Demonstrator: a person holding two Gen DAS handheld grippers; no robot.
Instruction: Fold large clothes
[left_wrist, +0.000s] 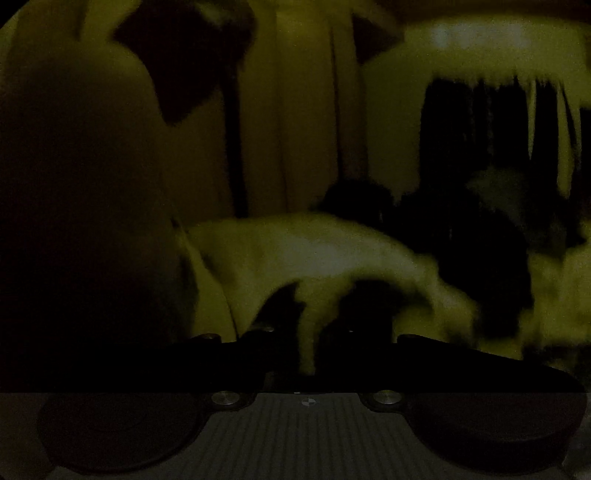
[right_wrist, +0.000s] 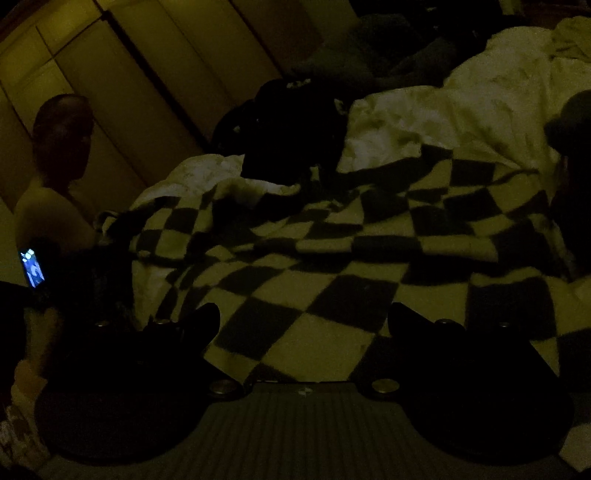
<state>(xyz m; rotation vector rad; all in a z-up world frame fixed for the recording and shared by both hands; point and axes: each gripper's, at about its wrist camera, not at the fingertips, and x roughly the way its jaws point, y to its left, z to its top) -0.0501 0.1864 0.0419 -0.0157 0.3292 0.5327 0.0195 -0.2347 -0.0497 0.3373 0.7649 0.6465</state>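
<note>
The room was very dark and the left wrist view was blurred. In the right wrist view a checked blanket lay spread over a bed, rumpled, with a fold ridge running across the picture from the left edge toward the right. Its long axis ran roughly left to right in that view; its near edge reached down between the fingers of the right gripper. That claw stood released, its two dark fingers wide apart above the cloth, with nothing pinched between them.

Behind the blanket lay a pale duvet, bunched, and a dark heap sat on it at the blanket's far edge. At the left a person sat beside the bed, with a lit phone below. Pale wardrobe doors stood behind.

In the left wrist view the left gripper had its fingers drawn in close, clenched on a pale strip of cloth that rose between them and spread out above into a light fold. Whether that cloth was a part of the blanket could not be told through the blur. Pale upright panels filled the background, and a dark fringed shape hung at the upper right.
</note>
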